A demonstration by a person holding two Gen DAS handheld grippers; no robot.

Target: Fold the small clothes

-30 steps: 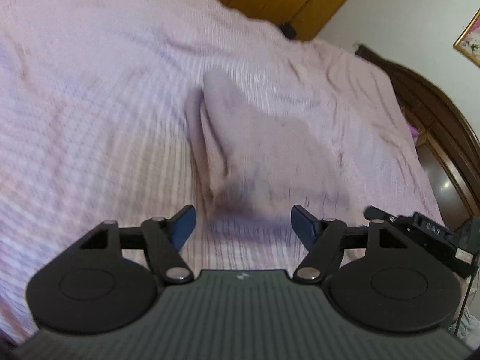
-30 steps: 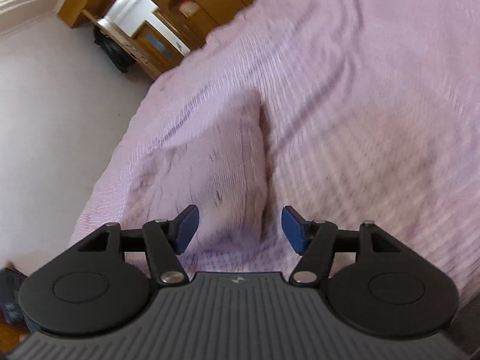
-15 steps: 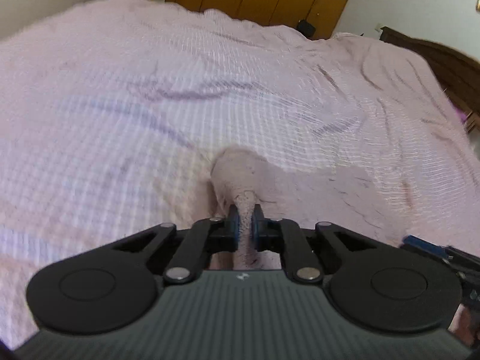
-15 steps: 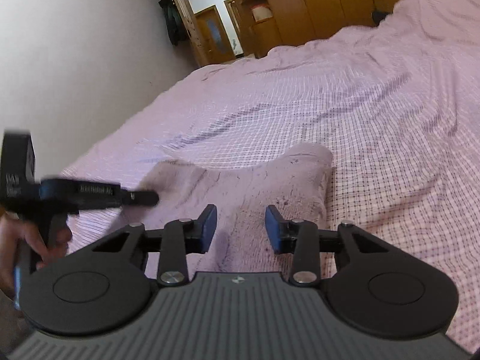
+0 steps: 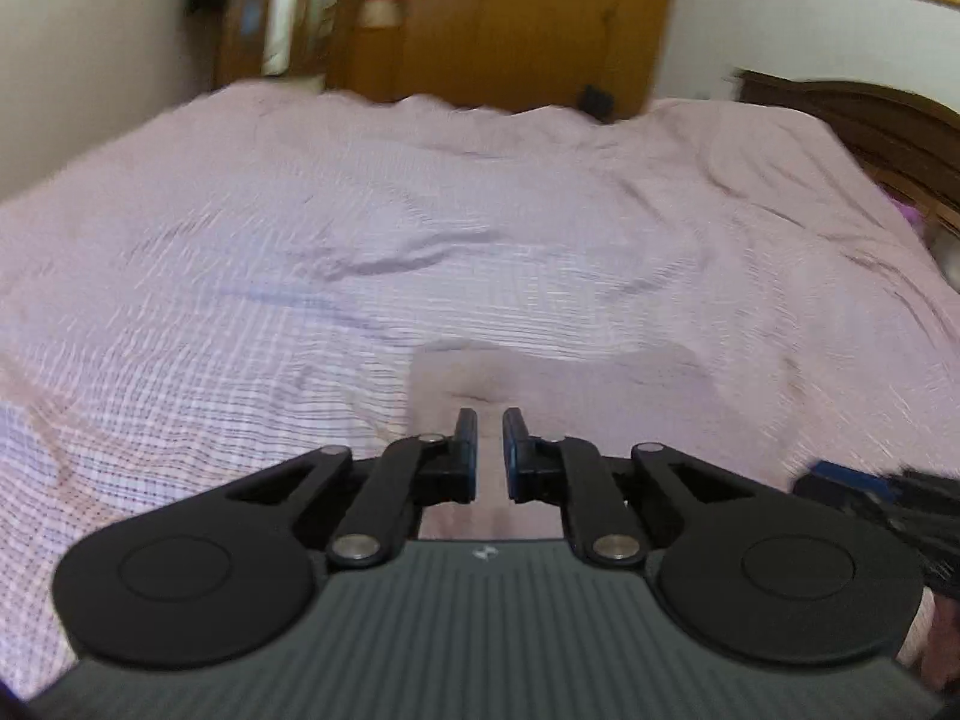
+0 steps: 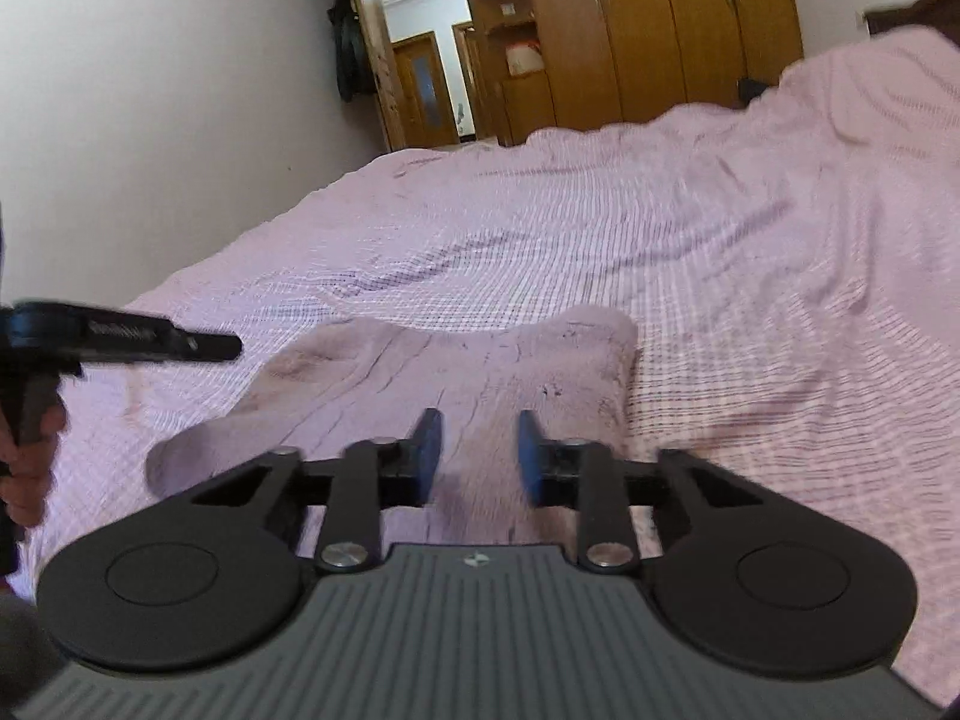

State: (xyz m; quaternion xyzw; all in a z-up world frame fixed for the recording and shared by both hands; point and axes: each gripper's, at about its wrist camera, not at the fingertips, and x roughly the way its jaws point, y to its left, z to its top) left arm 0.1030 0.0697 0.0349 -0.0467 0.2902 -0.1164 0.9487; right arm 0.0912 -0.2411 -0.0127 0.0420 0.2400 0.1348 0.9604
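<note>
Covering bed: pink checked sheet (image 6: 690,252); wooden wardrobe (image 6: 660,30) behind.

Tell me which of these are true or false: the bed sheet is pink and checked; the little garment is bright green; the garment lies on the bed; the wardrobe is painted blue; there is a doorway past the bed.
1. The bed sheet is pink and checked. True.
2. The little garment is bright green. False: it is pale pink, close to the sheet's colour.
3. The garment lies on the bed. True: it is spread on the sheet.
4. The wardrobe is painted blue. False: it is brown wood.
5. There is a doorway past the bed. True: it shows a lit room behind it.
</note>
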